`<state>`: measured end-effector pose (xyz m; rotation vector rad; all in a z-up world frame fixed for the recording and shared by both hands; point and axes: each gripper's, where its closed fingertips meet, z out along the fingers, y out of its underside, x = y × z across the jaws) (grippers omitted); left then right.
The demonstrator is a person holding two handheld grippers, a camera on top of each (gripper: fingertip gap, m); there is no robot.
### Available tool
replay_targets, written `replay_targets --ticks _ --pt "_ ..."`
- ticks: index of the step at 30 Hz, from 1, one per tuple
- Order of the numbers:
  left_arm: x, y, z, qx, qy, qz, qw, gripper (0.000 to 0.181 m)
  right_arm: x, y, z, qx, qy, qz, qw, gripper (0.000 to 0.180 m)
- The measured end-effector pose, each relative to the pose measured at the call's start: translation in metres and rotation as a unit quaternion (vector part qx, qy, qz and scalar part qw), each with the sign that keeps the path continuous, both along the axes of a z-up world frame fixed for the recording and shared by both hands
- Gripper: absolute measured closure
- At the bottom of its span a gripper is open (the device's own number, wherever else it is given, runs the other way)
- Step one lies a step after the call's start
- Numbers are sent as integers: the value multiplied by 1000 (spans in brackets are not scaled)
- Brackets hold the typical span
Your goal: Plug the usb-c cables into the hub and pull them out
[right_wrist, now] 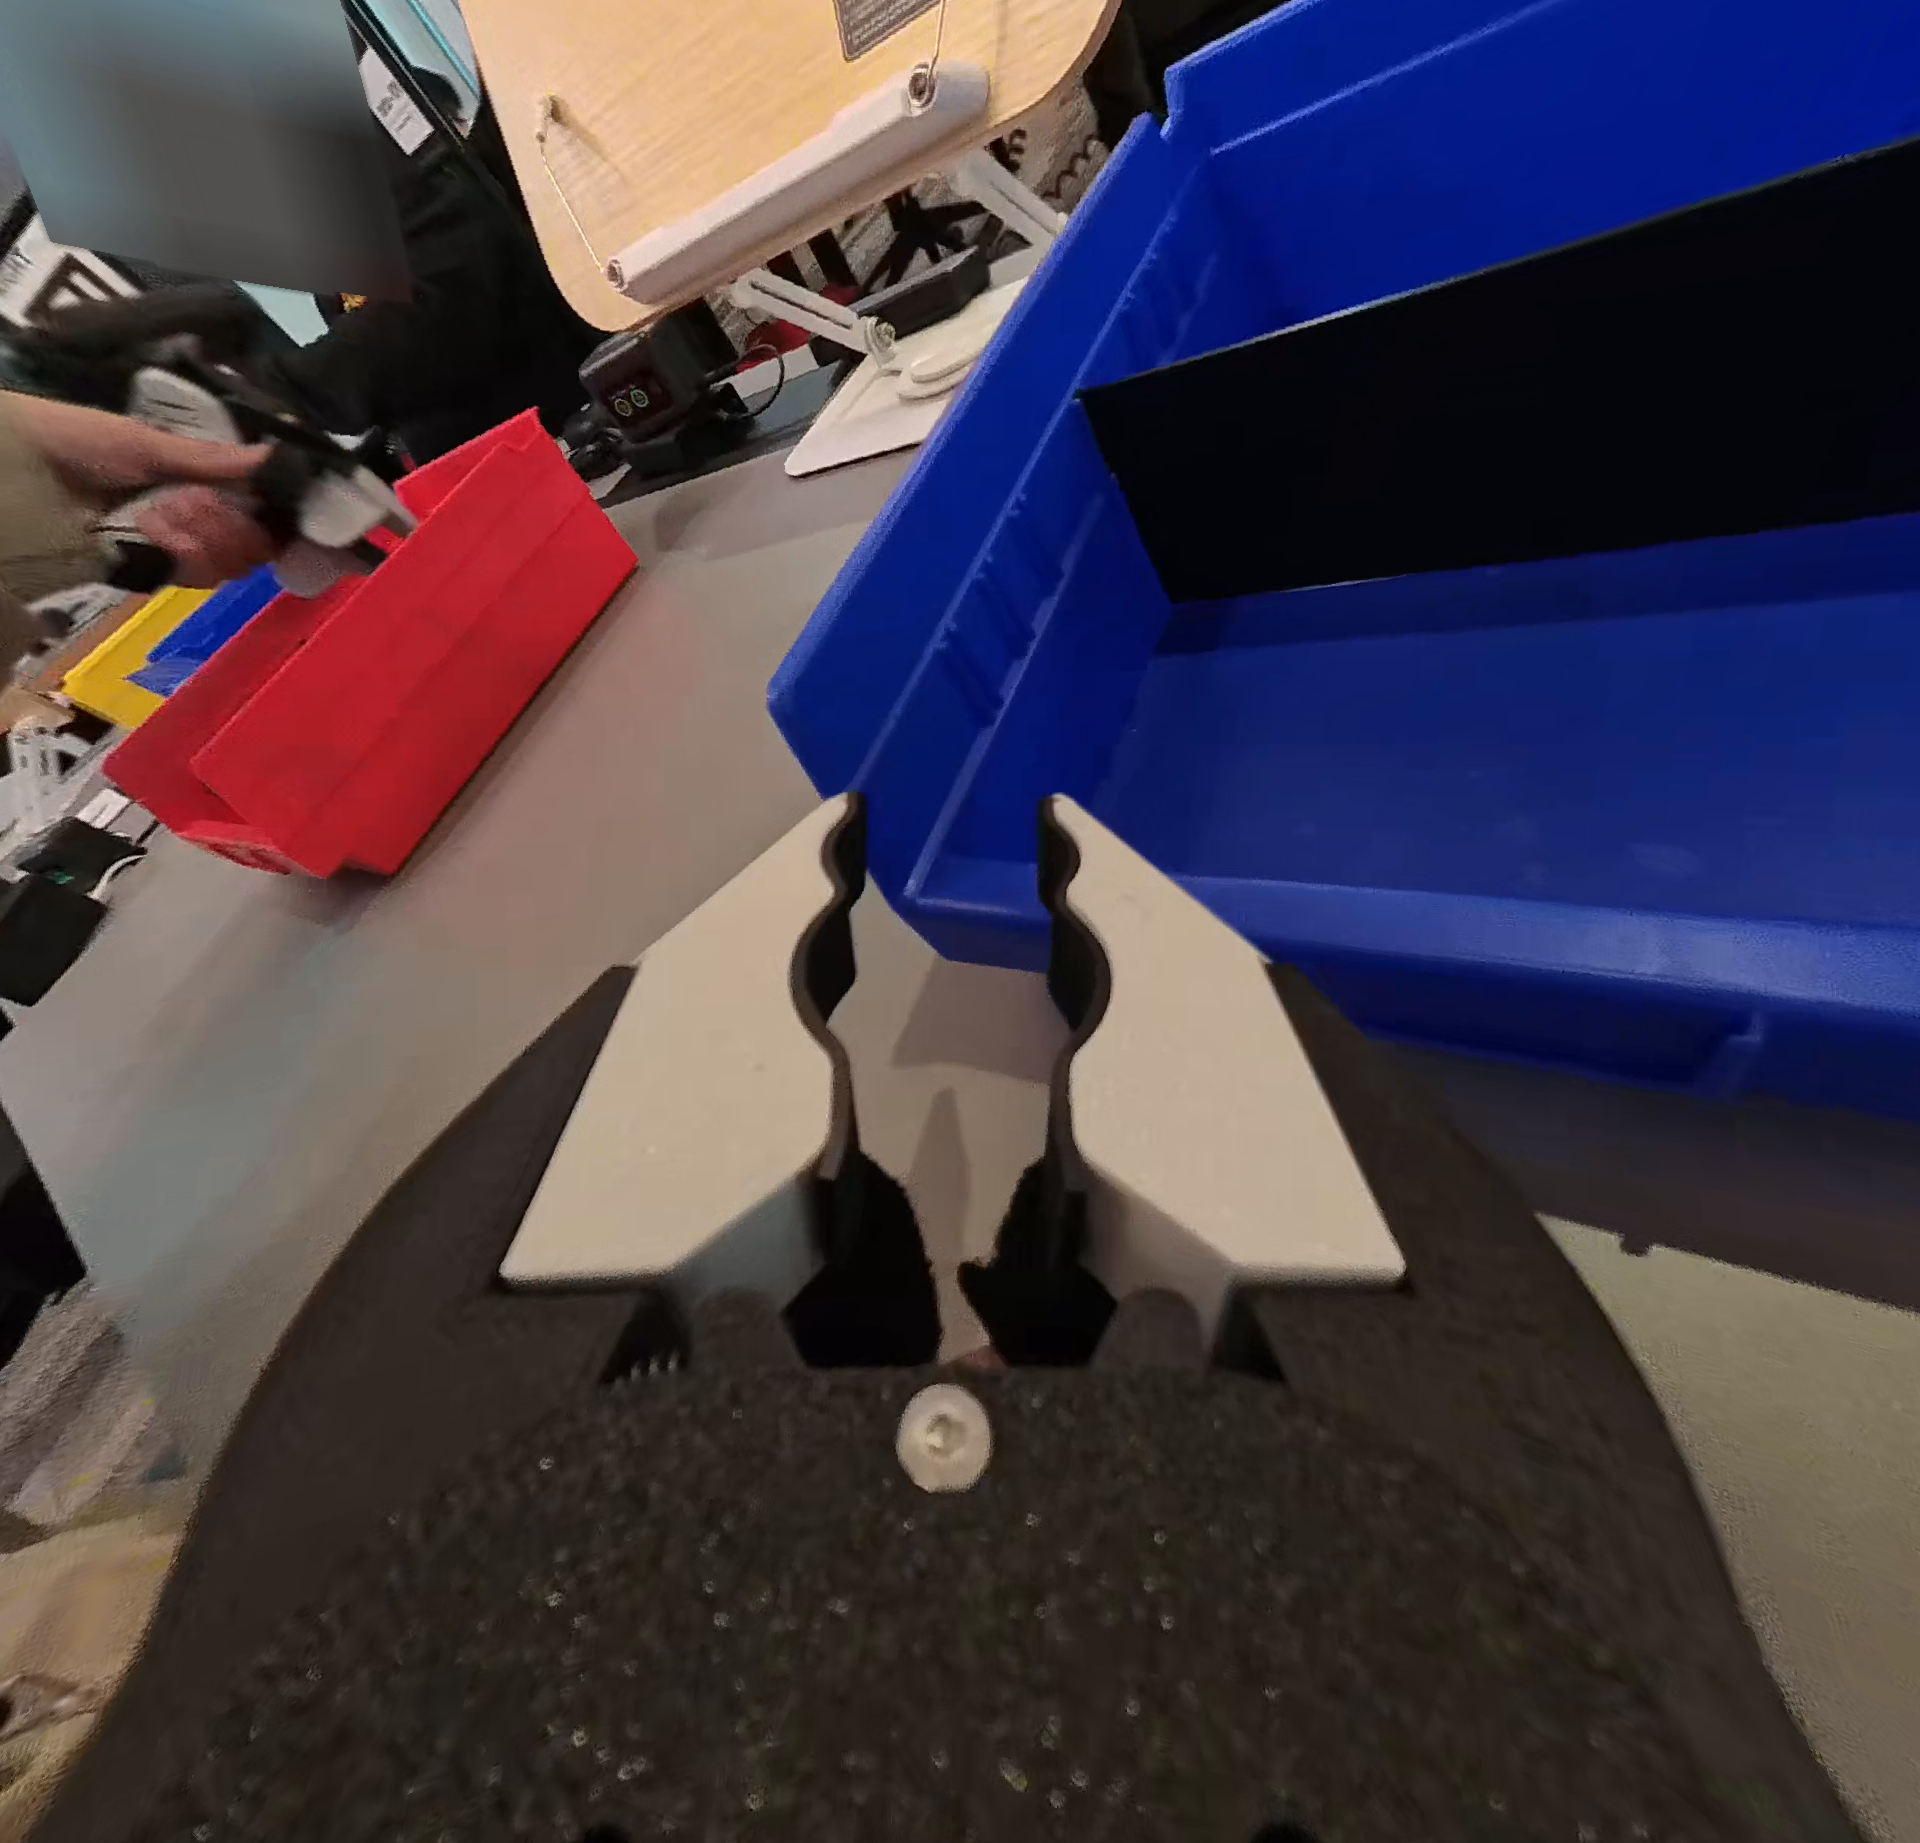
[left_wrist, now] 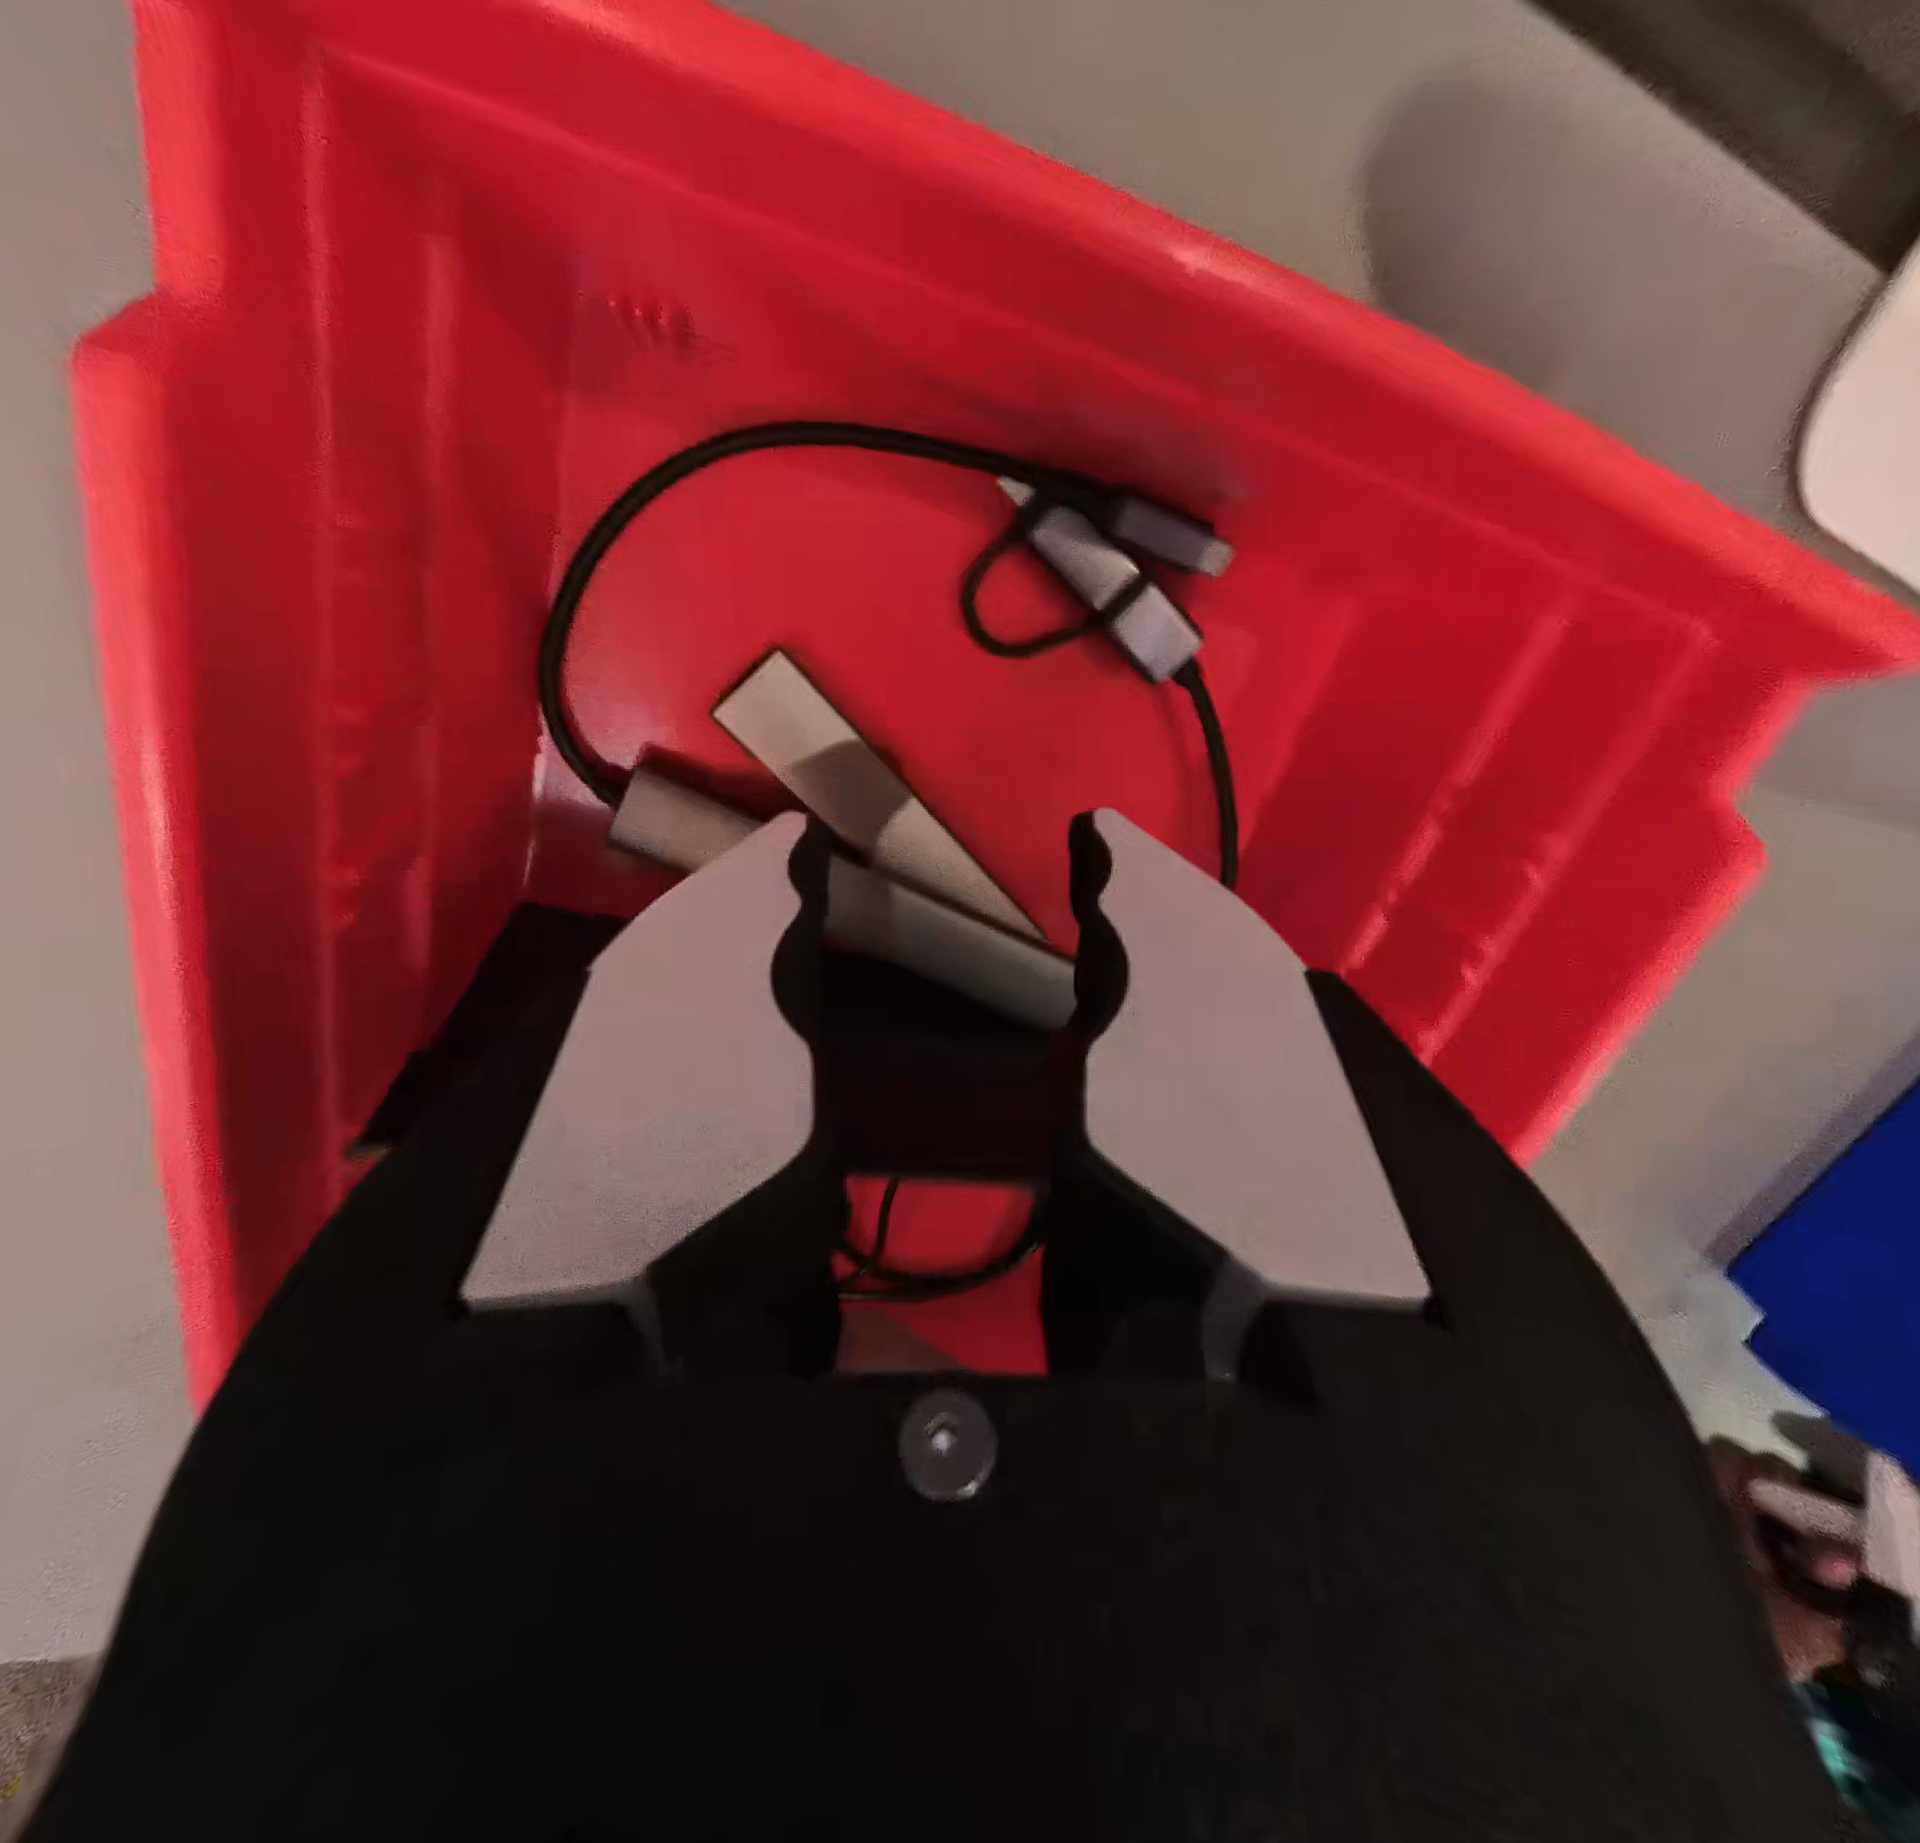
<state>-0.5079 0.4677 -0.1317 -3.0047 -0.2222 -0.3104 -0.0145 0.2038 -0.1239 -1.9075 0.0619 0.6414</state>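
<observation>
A red bin [left_wrist: 416,443] holds two flat grey hub-like bars [left_wrist: 821,754] that lie crossed on its floor. Black cables [left_wrist: 582,588] loop around them to a cluster of grey USB-C plugs [left_wrist: 1127,578] at the far right of the floor. My left gripper [left_wrist: 943,832] is open and empty just above the bars, with its fingertips on either side of their near ends. My right gripper [right_wrist: 951,811] is open and empty over the table at the near corner of a blue bin [right_wrist: 1455,754]. The red bin [right_wrist: 416,671] shows far left there, with the left gripper [right_wrist: 343,526] over it.
The blue bin has a black divider [right_wrist: 1507,422] across it. A wooden board on a white stand [right_wrist: 748,79] rises behind the grey table [right_wrist: 364,1014]. A yellow bin [right_wrist: 125,671] and clutter lie at the far left. A person's hand [right_wrist: 156,515] holds the left gripper. About 55 centimeters separates my left fingertips from my right.
</observation>
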Motion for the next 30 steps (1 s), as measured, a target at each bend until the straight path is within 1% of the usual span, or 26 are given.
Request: replay_targets --ticks 2,4,6,8,9,11,12,16,19,22,25,28,29,30 --pt "-6 5 -19 -31 13 28 999 137 1 -2 -2 -4 12 4 1000 148" --pt "-16 6 -32 -42 42 52 997 142 2 -5 -4 -6 23 10 1000 148" --pt "-23 8 -40 -44 52 83 994 144 5 -6 -5 -11 38 13 999 148" --pt "-30 7 -44 -49 59 112 991 153 5 -8 -5 -15 61 21 998 147" --pt "-34 6 -46 -50 65 125 989 154 4 -9 -5 -18 71 25 997 147" --pt "-32 6 -52 -54 46 147 987 153 4 -10 -4 -21 86 30 996 147" --pt "-28 3 -56 -62 36 149 986 153 4 -10 -3 -20 91 32 995 147" --pt "-25 5 -60 -56 58 133 988 155 0 -8 -1 -20 93 38 995 147" --pt "-17 10 -57 -29 32 110 993 156 -6 -8 -1 -21 85 49 995 147" --pt "-2 19 -37 40 -4 49 998 157 -10 -6 12 -3 88 49 995 148" --pt "3 29 -1 144 6 -12 989 158 -15 -6 23 26 65 51 996 148" --pt "13 31 54 273 24 -65 959 158 -21 -9 23 39 41 53 997 148" --pt "15 28 75 313 48 -88 945 158 -23 -10 22 42 33 55 997 148" --pt "18 25 97 358 75 -114 924 158 -23 -11 22 44 25 56 997 148"
